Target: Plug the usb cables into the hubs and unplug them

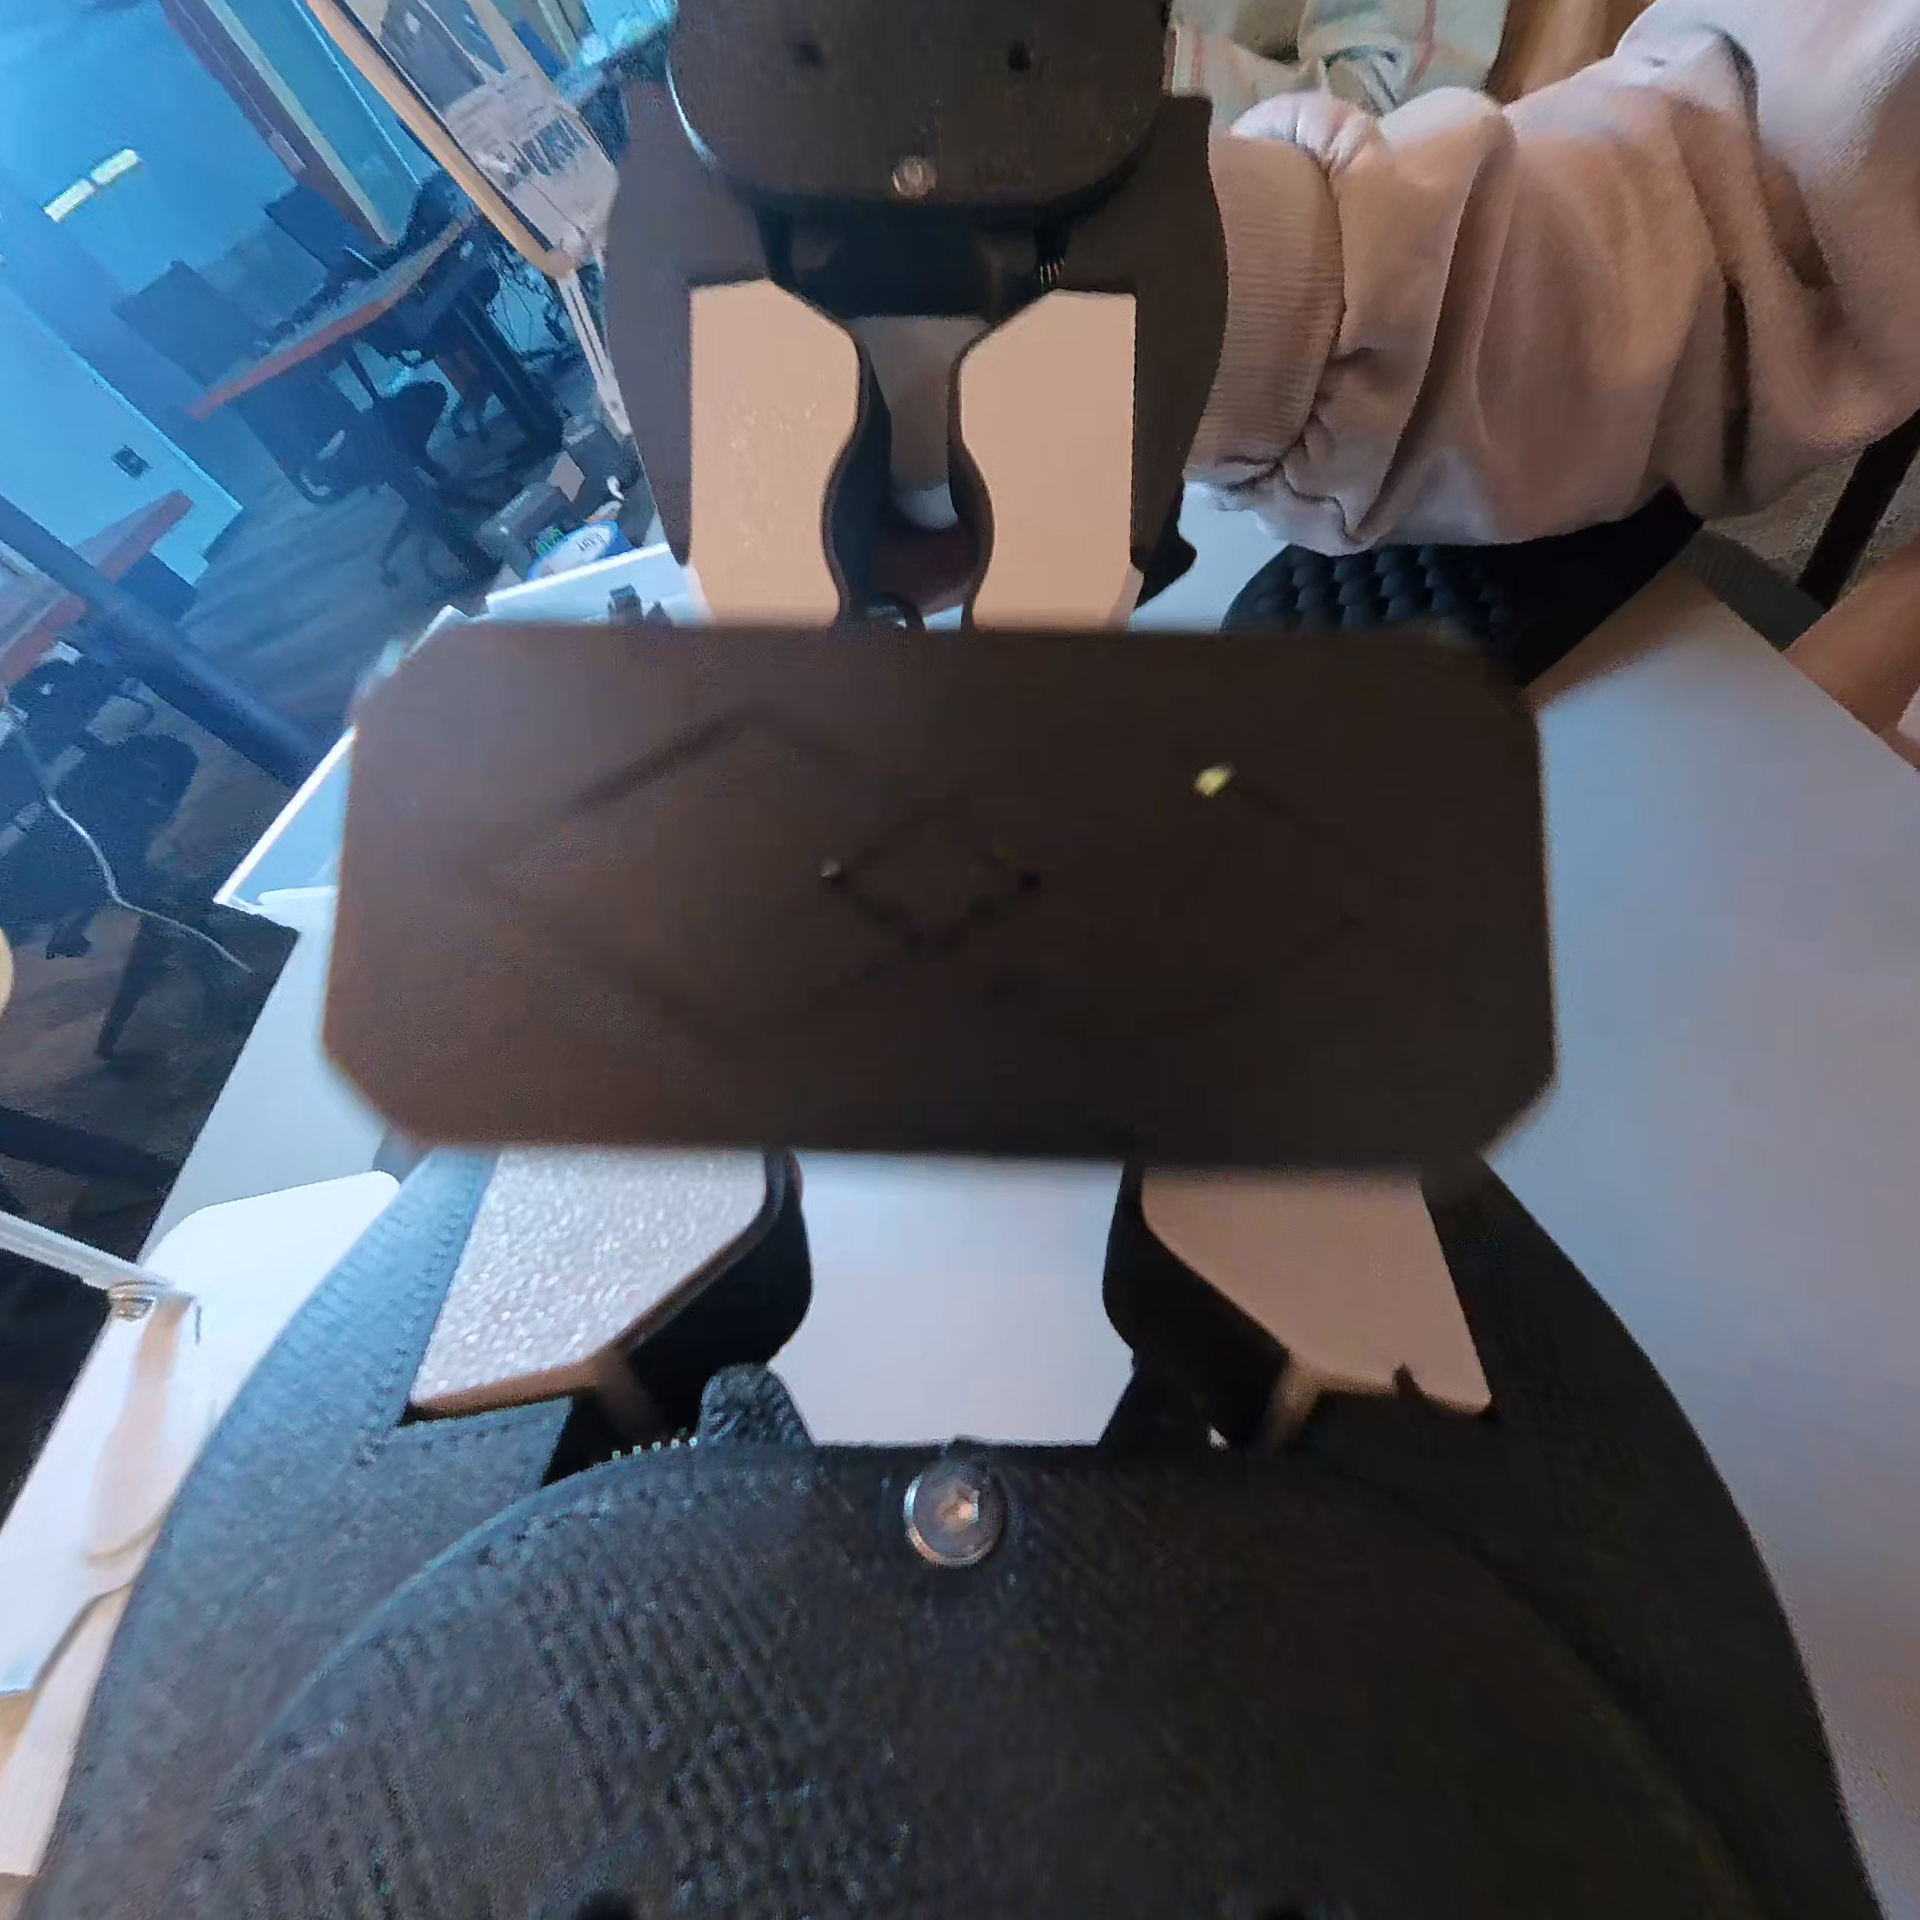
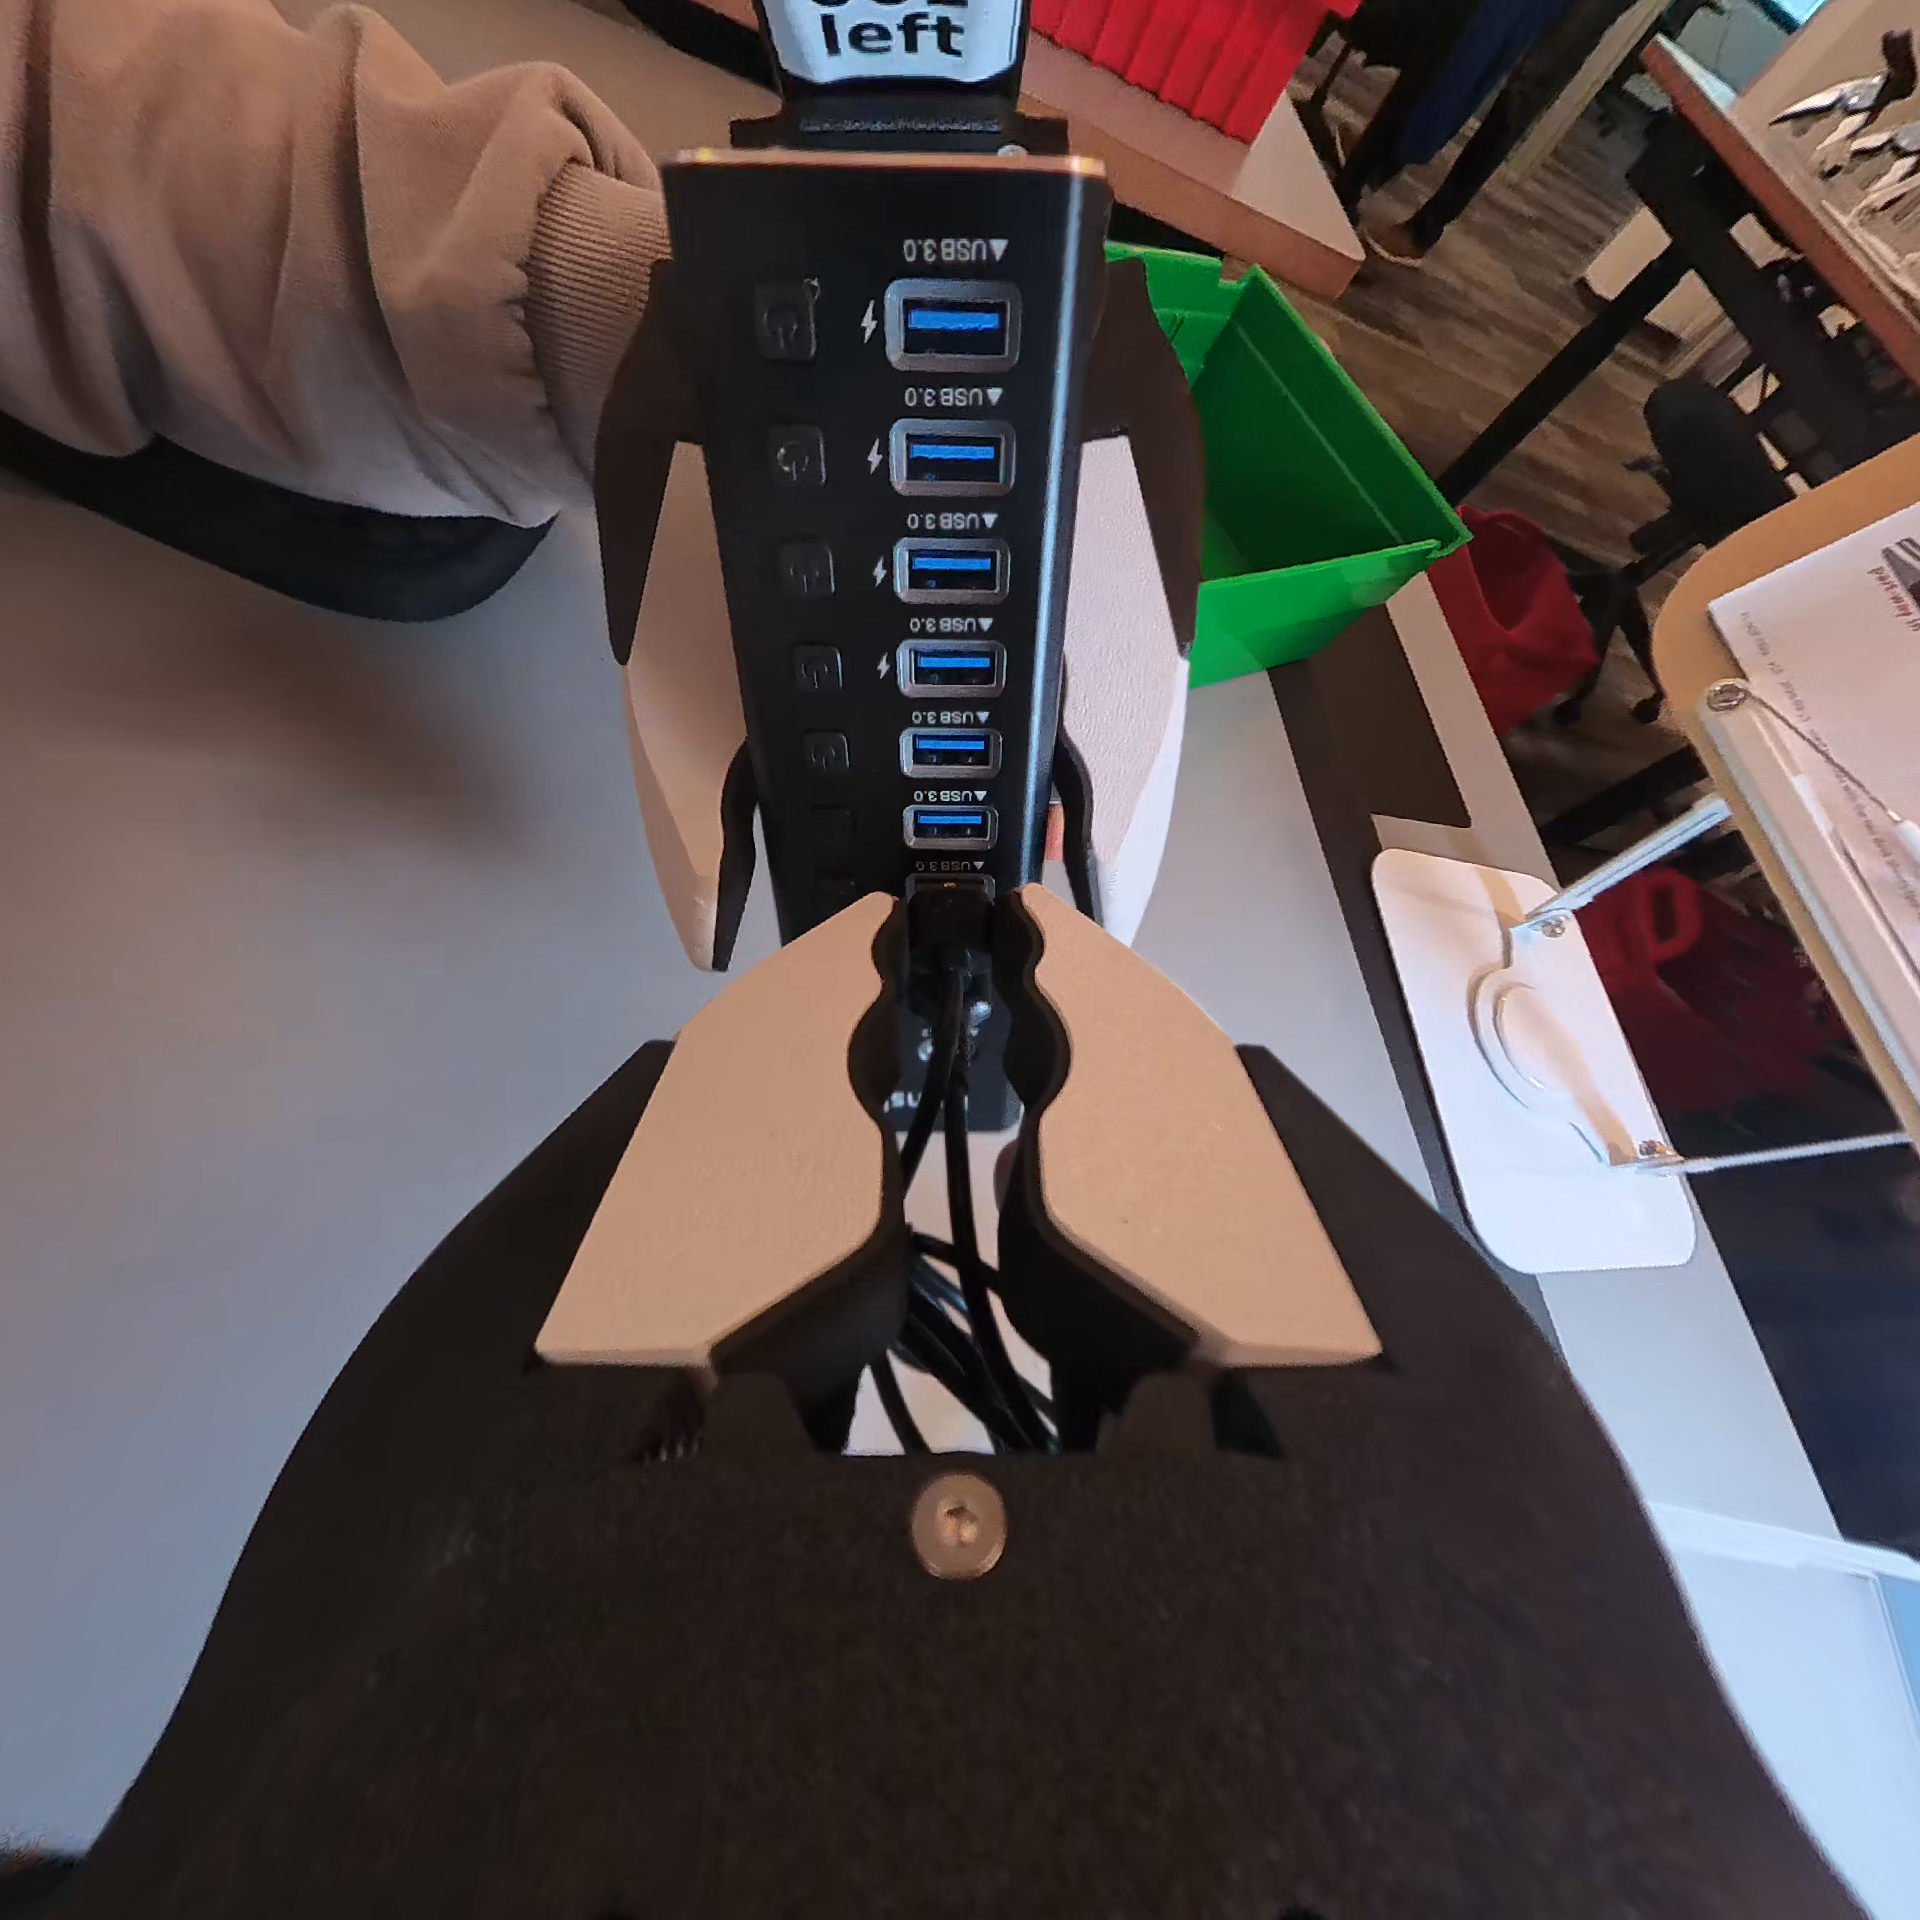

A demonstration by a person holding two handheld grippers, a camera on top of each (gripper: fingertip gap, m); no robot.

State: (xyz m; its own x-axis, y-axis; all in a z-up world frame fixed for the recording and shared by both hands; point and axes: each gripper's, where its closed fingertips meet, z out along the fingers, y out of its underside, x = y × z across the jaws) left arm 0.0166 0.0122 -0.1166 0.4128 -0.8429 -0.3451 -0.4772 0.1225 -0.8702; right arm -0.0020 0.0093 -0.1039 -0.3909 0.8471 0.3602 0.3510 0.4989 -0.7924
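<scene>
Gripping the long black hub [image 2: 914, 540] by its two sides, my left gripper [image 2: 904, 810] keeps it lifted off the white table [image 2: 260, 935], the row of blue ports facing my right camera. From my left camera I see only the hub's dark blank back [image 1: 935, 883], which hides my fingertips. My right gripper [image 2: 954, 940] is pinched narrow on a black usb plug [image 2: 948, 920] sitting at the nearest port, its black cable [image 2: 940, 1049] trailing back between the fingers. A green bin [image 2: 1299, 499] stands beyond, a beige sleeve [image 2: 291, 260] at left.
</scene>
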